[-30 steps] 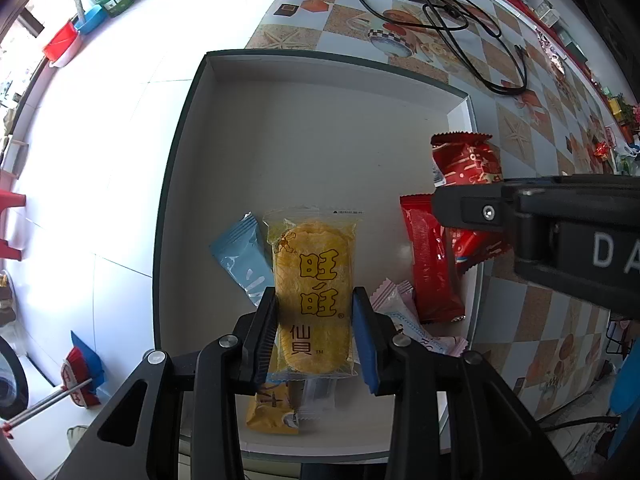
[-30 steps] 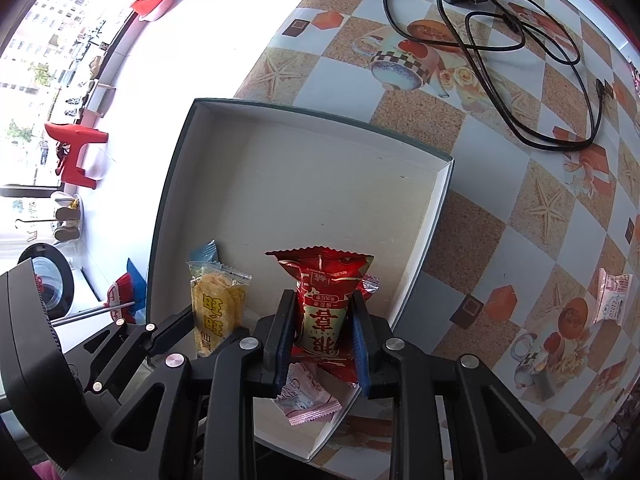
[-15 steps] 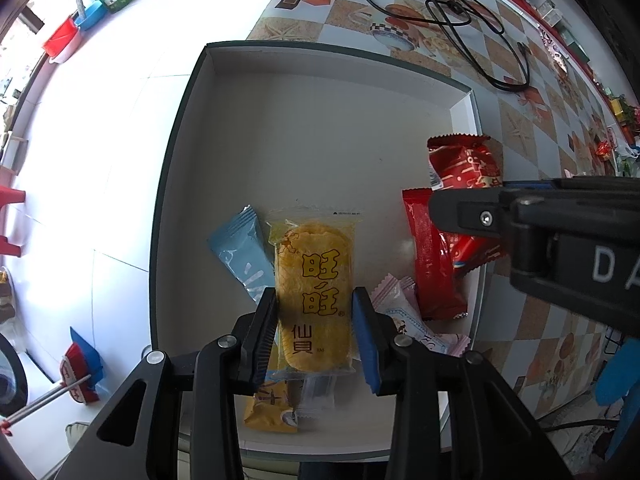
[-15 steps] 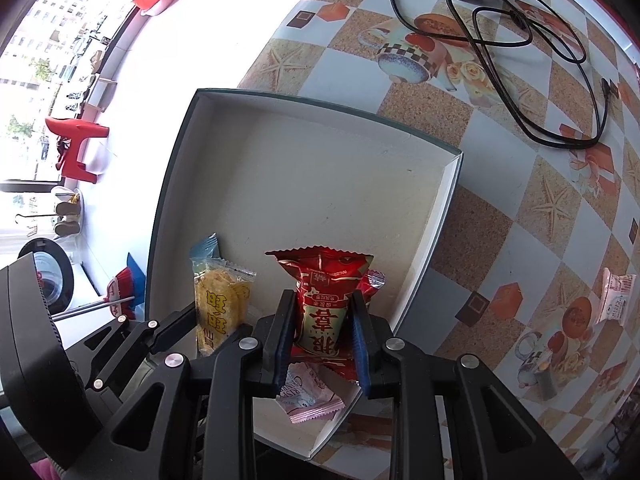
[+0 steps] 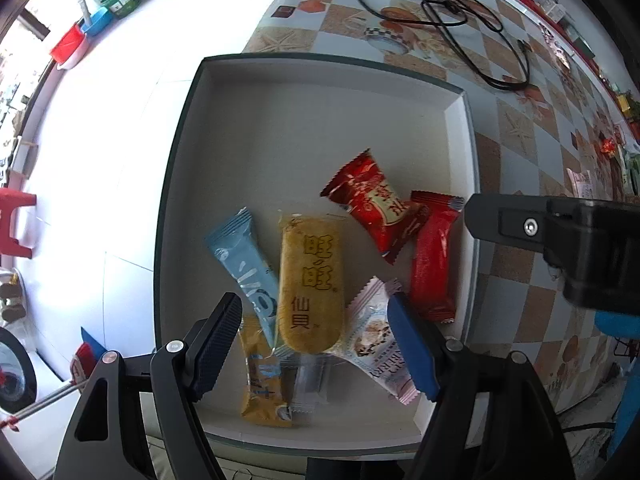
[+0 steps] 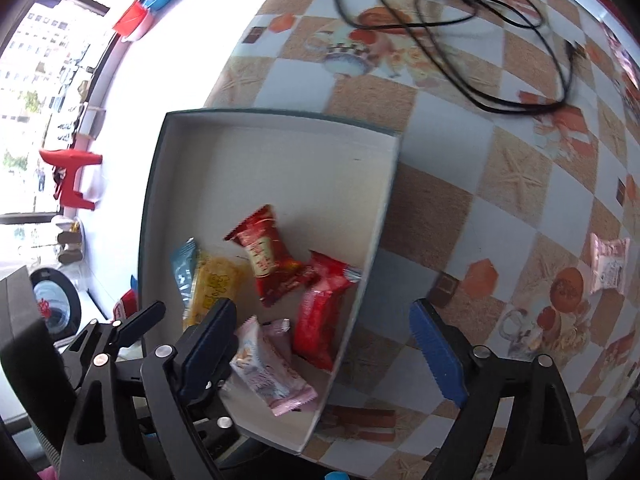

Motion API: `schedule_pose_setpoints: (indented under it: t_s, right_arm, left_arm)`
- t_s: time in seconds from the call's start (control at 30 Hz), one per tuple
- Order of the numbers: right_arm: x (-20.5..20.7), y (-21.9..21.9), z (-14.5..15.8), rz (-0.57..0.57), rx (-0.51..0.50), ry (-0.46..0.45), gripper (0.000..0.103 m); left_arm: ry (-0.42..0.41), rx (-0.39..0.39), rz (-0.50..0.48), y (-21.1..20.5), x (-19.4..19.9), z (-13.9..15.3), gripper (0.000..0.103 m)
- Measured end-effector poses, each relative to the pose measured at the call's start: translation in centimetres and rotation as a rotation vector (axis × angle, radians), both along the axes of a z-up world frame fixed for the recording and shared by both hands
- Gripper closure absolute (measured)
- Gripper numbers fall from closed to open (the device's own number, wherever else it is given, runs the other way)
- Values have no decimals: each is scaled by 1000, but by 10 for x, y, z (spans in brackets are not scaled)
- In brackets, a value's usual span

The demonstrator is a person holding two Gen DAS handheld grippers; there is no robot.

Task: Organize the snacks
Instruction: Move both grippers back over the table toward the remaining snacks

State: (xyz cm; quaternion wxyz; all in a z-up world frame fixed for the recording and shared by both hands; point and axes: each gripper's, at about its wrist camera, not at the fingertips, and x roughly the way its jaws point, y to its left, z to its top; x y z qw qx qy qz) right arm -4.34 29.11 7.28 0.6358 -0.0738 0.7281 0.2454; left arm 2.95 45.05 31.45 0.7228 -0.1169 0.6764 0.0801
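Observation:
A white box (image 5: 320, 120) with a dark rim holds several snack packs. My left gripper (image 5: 316, 340) is open above its near end, over a yellow rice cracker pack (image 5: 312, 276) lying flat beside a blue pack (image 5: 244, 264). A red snack pack (image 5: 372, 204) lies in the box next to another red pack (image 5: 434, 264) and a pink pack (image 5: 380, 344). My right gripper (image 6: 320, 344) is open above the box's right wall (image 6: 360, 300); the red snack pack (image 6: 264, 256) lies below it. A pink pack (image 6: 608, 264) lies on the table to the right.
The box stands at the left edge of a checked tablecloth (image 6: 500, 168). A black cable and charger (image 5: 440, 0) lie on the far side of the table. The white floor (image 5: 100, 120) with a red stool (image 6: 72, 176) lies beyond the left edge.
Both grippers have opened. The yellow cracker pack and the red snack pack have dropped into the box. The right gripper has shifted right over the box wall.

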Motion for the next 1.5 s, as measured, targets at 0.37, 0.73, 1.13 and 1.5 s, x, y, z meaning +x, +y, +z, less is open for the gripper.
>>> schedule_pose_setpoints:
  t_s: [0.37,0.73,1.13,1.5]
  right_arm:
    - [16,-151,-16,-288,-90,-27,0]
    - [3,-312,-51,-539,-265,-94,0]
    - [12,-343,-71,-479,-153,-492,0]
    - [27,-332,-72,-414,-63,-715,0]
  left_arm:
    - [-54,2,-183,-82,31,24,24]
    - [-21,15,-294,-153,45,19,24]
    - [66,117,-283,-214,46,7,24]
    - [76,117,-135,-247,41,15,24]
